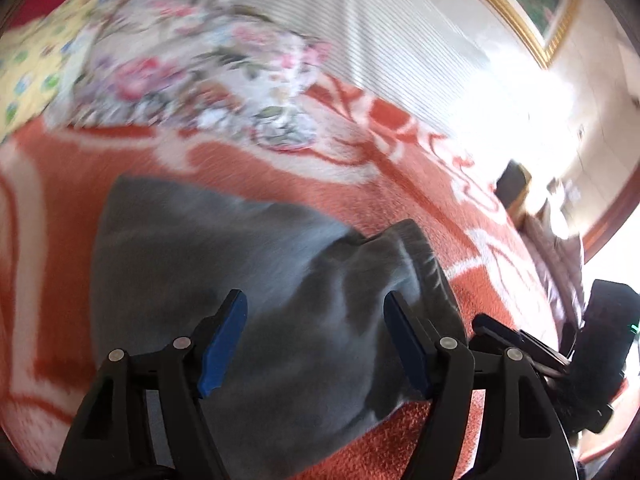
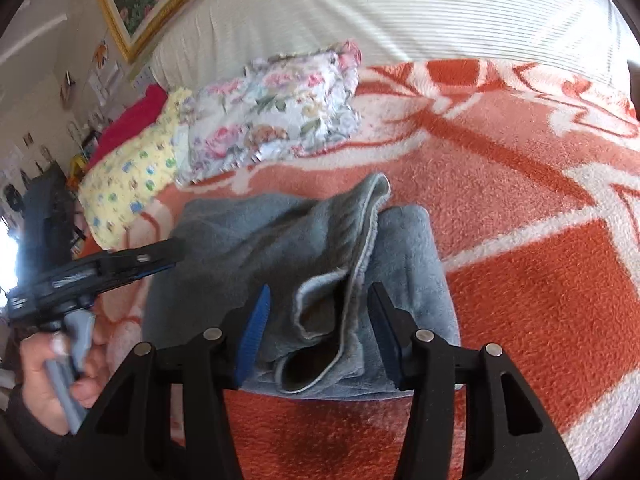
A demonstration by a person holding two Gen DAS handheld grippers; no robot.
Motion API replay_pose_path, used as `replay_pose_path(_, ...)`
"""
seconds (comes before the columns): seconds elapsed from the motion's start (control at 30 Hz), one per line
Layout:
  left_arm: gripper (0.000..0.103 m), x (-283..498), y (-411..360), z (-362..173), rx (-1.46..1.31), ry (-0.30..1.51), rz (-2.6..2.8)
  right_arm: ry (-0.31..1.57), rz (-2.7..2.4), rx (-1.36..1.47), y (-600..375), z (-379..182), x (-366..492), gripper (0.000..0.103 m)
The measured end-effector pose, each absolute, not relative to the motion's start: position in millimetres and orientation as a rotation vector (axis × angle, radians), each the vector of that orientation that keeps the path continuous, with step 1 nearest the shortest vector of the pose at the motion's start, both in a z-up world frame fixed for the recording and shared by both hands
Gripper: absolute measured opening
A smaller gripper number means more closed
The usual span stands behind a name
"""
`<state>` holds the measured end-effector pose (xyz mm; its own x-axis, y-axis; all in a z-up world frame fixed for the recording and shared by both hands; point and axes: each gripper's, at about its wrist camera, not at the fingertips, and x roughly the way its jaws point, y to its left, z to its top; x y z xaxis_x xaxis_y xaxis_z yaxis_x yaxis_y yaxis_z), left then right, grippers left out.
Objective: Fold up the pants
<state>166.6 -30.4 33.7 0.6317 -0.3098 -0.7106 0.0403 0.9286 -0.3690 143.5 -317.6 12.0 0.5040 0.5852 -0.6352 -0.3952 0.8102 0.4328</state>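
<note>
Lying bunched on orange blanket (image 2: pixel 520 280), grey pants (image 2: pixel 320 248), left hand-held gripper (image 1: pixel 316 344) spread, right hand-held gripper (image 2: pixel 320 332) spread

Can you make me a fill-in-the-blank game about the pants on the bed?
1. The pants are the colour ____.
2. The pants lie on a blanket that is white and ____.
3. Both the left gripper and the right gripper have their jaws ____.
4. The pillow behind the pants is printed with ____.

Missing words: grey; orange; open; flowers
</note>
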Motion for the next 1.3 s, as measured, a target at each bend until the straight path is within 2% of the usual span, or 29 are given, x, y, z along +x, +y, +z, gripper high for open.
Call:
replay_pose_path(0.17,0.071,211,-62,33,-0.190,0.936,-0.274,0.867,0.653,0.223,-305,8,139,0.052)
replay_pose_path(0.2,0.072,219,-68,30,-0.168,0.951,-0.289,0.871,0.653,0.220,-303,5,140,0.046)
replay_pose_path(0.23,0.071,226,-73,27,-0.155,0.964,-0.305,0.881,0.660,0.228,-301,1,142,0.036)
replay_pose_path(0.3,0.071,238,-84,16,-0.129,1.015,-0.333,0.906,0.678,0.243,-299,-8,145,0.027)
replay_pose_path(0.33,0.071,243,-90,11,-0.121,1.036,-0.344,0.914,0.680,0.239,-298,-12,147,0.015)
replay_pose_path(0.43,0.071,253,-109,-5,-0.053,1.084,-0.374,0.930,0.689,0.253,-303,-21,146,0.009)
replay_pose_path(0.57,0.068,254,-129,-8,-0.001,1.098,-0.423,0.909,0.687,0.294,-329,-15,139,0.007)
replay_pose_path(0.7,0.070,257,-146,-5,0.022,1.107,-0.464,0.895,0.688,0.324,-355,-7,135,0.007)
replay_pose_path(0.93,0.070,281,-142,-26,-0.038,1.140,-0.398,0.967,0.654,0.321,-351,-33,136,0.007)
replay_pose_path(1.1,0.069,271,-137,-15,-0.042,1.105,-0.372,0.956,0.635,0.313,-351,-22,135,0.013)
replay_pose_path(1.17,0.069,262,-129,-4,-0.052,1.081,-0.361,0.939,0.617,0.290,-352,-13,132,0.024)
replay_pose_path(1.23,0.069,250,-117,10,-0.076,1.041,-0.355,0.917,0.597,0.273,-354,-7,131,0.043)
replay_pose_path(1.27,0.069,243,-109,17,-0.087,1.021,-0.345,0.901,0.580,0.270,-356,-3,130,0.048)
replay_pose_path(1.3,0.070,235,-99,23,-0.101,1.002,-0.328,0.893,0.568,0.270,-357,-1,130,0.060)
